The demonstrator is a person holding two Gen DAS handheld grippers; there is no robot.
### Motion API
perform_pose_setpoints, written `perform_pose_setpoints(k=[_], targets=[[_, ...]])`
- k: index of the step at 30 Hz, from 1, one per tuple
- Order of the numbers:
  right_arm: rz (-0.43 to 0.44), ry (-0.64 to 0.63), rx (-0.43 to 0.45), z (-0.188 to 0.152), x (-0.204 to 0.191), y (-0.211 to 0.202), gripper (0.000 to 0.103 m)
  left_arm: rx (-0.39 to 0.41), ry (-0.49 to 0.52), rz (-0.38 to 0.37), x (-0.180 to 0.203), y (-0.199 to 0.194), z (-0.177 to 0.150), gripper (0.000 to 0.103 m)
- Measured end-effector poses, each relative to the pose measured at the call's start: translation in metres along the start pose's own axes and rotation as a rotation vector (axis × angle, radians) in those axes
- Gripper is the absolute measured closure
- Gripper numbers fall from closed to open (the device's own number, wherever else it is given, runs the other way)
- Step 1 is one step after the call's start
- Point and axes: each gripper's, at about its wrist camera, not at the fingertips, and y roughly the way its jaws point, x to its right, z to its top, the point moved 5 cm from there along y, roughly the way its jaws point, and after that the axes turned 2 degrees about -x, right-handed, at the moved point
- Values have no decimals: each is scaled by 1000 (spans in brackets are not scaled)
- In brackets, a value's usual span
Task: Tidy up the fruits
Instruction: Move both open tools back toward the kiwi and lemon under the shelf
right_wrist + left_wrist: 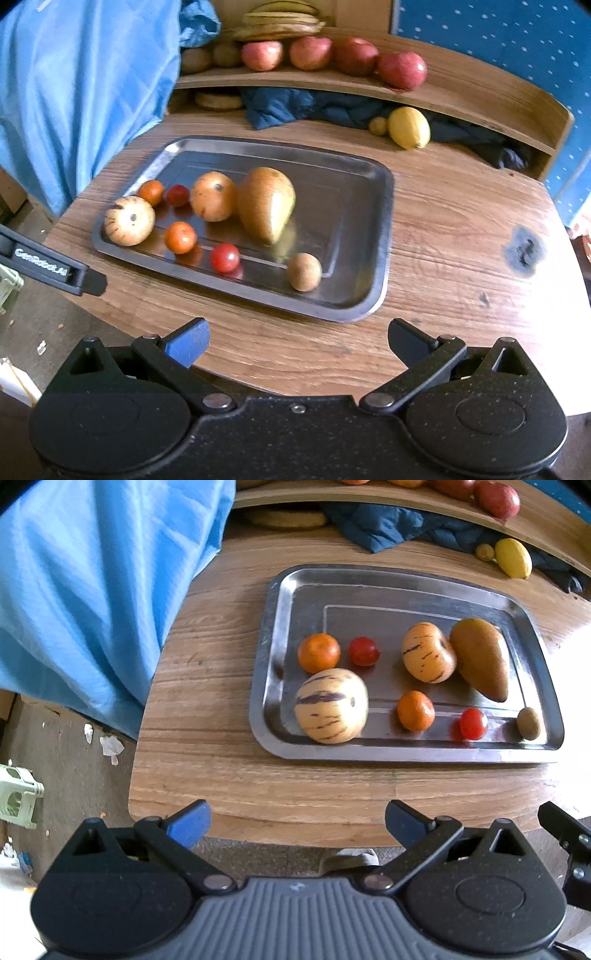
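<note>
Left wrist view showed your left gripper [297,821] spread wide, holding nothing, low at the near table edge. Right gripper [298,341] was the same: spread, empty, short of the steel tray [384,221]. Fruit sat mid-frame on the tray: two striped melons [331,706] [428,652], two oranges [318,652] [416,710], two tomatoes [364,651] [473,723], a mango [480,657] touching the farther melon, and a kiwi [304,271] alone at the near edge. Apples [402,69] lined the shelf at the top of frame; a lemon [409,127] lay under it. No pick had started, I judged. You'd do well to take the kiwi first with the right claw, since it's isolated. Come down from above, straddle it evenly, close gently. Round fruit rolls on slick steel, so don't nudge it sideways.
</note>
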Motion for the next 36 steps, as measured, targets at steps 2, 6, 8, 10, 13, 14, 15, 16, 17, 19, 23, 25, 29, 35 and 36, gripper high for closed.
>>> perform_pose_setpoints(k=[2,6,8,10,13,14,15,16,17,19,23,25,29,35,36], targets=[[-9,12,-6,-1,4,0,1,7,14,1,4,-1,3,1],[-28,35,-6,1,12,-1,1,21,42,6,12,-6,7,1],[-37,46,2,3,16,-2,1,30,57,9,17,-9,11,1],[-44,56,14,5,20,-3,1,41,74,10,22,-12,15,1],[-46,70,29,8,25,-5,1,60,107,8,32,-17,20,1],[-46,74,34,9,26,-6,1,65,117,8,34,-19,22,1],[-48,78,39,10,27,-6,1,71,126,9,37,-20,24,1],[-49,85,44,11,29,-7,1,75,130,8,38,-20,28,1],[-50,92,52,13,31,-7,1,79,132,9,40,-21,31,1],[-50,106,65,17,36,-8,1,87,138,7,44,-20,40,1],[-64,125,77,24,47,-5,1,95,173,-10,60,-18,55,1],[-87,140,96,28,54,-6,1,104,192,-14,69,-18,64,1],[-112,184,129,35,71,-6,1,115,220,-28,83,-17,81,1],[-120,217,161,47,84,-2,1,124,237,-37,96,-13,104,1],[-120,218,163,48,85,-1,1,126,240,-37,98,-13,109,1]])
